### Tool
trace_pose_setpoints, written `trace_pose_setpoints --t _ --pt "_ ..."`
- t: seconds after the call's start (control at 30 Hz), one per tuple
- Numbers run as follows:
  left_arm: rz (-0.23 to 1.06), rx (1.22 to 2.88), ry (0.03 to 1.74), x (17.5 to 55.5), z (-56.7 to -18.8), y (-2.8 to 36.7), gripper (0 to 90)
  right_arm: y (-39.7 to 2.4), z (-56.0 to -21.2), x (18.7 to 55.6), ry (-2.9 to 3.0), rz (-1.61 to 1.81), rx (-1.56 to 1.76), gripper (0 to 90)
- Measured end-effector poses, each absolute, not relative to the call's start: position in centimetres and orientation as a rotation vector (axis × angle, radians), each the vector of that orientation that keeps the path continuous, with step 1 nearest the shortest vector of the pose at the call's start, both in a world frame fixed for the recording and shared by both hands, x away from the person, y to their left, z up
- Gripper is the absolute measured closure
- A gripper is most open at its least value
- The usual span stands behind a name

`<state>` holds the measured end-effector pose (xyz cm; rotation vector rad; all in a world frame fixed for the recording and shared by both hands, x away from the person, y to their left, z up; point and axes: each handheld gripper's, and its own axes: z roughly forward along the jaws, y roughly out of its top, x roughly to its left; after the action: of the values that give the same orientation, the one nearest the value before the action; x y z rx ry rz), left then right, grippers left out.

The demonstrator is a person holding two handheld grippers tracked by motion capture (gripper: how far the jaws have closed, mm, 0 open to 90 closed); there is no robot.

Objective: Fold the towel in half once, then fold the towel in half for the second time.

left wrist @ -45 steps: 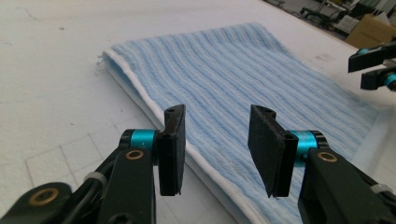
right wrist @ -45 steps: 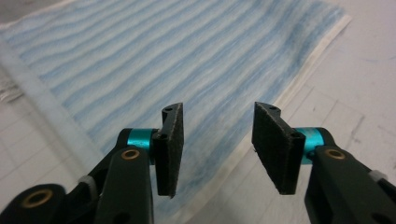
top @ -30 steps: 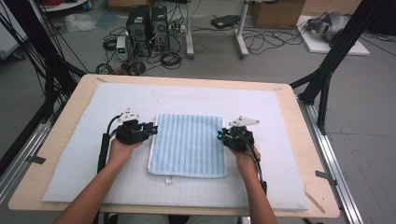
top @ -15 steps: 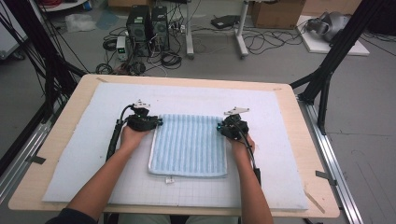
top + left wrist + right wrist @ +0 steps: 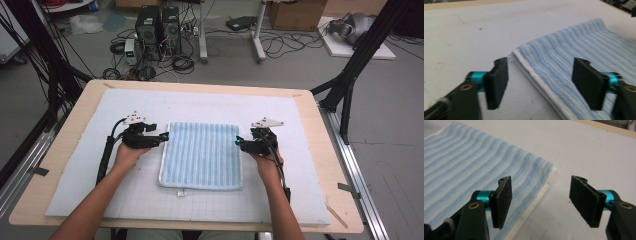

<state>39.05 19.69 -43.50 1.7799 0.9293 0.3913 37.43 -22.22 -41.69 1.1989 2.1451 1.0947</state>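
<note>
The light over my counter [image 5: 330, 150] is even and soft, coming from above, with no hard glare on the white mat [image 5: 210, 102]. Shadows are faint: only a thin dark line hugs the edge of the blue towel [image 5: 202, 154]. The high view is a little grainy, and the floor beyond the counter looks dimmer and greyer. From my left claw [image 5: 541, 83] the near pads are smeared with blur and the towel's far end goes soft. From my right claw [image 5: 545, 202] the pads look sharper, while the towel's stripes beyond them blur.
</note>
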Motion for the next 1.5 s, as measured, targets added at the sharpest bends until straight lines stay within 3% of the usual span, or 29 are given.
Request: trace_pose_setpoints --t 0.1,0.3,0.5,1.0,1.5 --pt "0.390 1.745 0.866 38.1 -43.2 20.3 19.4 -22.9 -42.0 36.1 2.113 1.101 1.187 25.5" --pt "0.388 1.707 0.790 36.9 -42.3 20.9 19.1 -24.3 -41.8 34.3 2.096 1.203 1.163 12.1" --pt "0.379 1.698 0.791 36.4 -42.5 21.1 19.1 -25.1 -41.5 32.4 2.069 1.214 1.091 11.8" --pt "0.450 1.579 0.799 36.5 -42.2 22.4 19.4 -25.3 -41.9 32.8 2.052 1.192 1.096 11.5" --pt "0.369 1.588 0.891 36.8 -42.4 22.6 18.5 -25.3 -42.0 32.7 2.077 1.201 1.106 11.5"
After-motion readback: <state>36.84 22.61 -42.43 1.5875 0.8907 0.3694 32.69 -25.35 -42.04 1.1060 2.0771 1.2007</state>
